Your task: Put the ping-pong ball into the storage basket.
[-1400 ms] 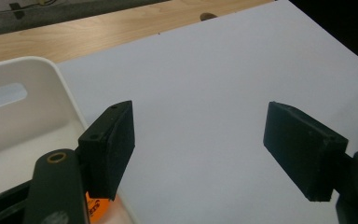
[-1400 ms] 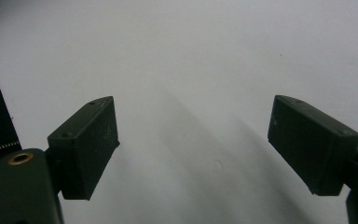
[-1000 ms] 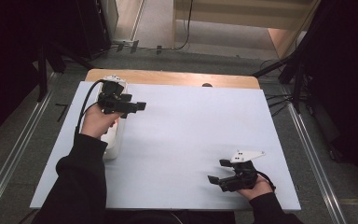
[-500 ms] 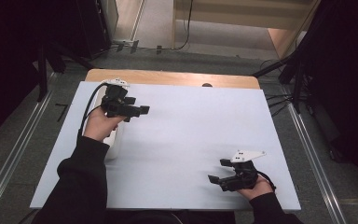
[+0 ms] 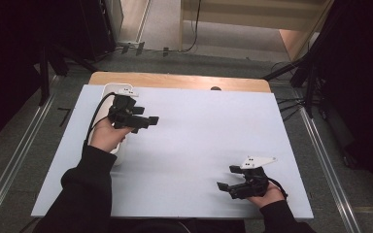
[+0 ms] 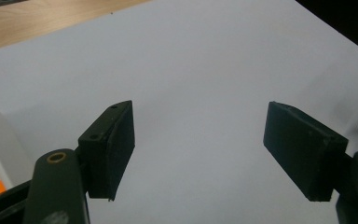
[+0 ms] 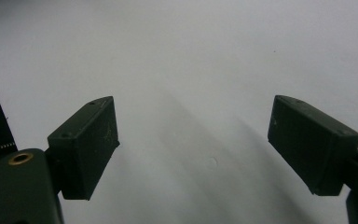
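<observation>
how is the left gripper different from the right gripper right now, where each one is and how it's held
The left gripper is held at the table's far left, above a white object; the right gripper sits at the near right edge, over bare tabletop. The left gripper's jaws point right across the table; the right gripper's point left. Both have jaws open with nothing between them.

In the high view the left tongs (image 5: 145, 121) now sit a little farther right and lower in the upper left of the frame than a second ago, out over the pale sheet on the counter (image 5: 199, 145); the left hand (image 5: 108, 136) slides with them, away from the counter's far left corner; more of the white object (image 5: 110, 90) beneath that hand lies uncovered at its far end.
</observation>
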The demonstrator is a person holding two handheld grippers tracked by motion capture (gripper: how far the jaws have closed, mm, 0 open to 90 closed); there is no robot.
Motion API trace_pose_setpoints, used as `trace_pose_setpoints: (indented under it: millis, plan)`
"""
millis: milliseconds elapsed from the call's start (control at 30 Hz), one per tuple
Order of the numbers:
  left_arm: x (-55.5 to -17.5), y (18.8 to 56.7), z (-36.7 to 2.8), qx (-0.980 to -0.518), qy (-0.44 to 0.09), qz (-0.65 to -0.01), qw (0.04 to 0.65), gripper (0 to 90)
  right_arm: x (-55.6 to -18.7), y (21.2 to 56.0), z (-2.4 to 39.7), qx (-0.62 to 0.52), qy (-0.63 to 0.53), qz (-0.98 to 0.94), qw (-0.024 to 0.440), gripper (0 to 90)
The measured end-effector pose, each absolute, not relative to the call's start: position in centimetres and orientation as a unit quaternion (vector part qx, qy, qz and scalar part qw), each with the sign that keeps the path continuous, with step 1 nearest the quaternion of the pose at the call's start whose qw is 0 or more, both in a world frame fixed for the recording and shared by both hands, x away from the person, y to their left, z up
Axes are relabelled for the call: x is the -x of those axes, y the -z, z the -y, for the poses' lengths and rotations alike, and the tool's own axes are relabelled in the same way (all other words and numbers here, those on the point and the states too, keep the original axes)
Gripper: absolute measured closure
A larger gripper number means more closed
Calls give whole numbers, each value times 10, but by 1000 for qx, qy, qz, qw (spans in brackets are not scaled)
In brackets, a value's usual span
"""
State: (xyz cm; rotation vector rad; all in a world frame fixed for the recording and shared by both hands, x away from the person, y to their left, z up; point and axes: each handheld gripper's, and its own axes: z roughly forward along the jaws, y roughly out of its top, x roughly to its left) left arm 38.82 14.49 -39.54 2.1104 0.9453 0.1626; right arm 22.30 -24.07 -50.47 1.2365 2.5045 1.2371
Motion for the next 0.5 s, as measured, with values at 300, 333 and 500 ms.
trace_pose_setpoints:
  millis: [300,333,500]
  plan:
    - [-376,397,-143,-830,-64,-367,414,252,-223,505,241,-406,-403,-819,45,146]
    - [-374,398,-142,-832,-66,-364,414,252,-223,505,241,-406,-403,-819,45,146]
    - [-368,400,-140,-831,-71,-363,415,252,-223,504,241,-407,-404,-818,47,145]
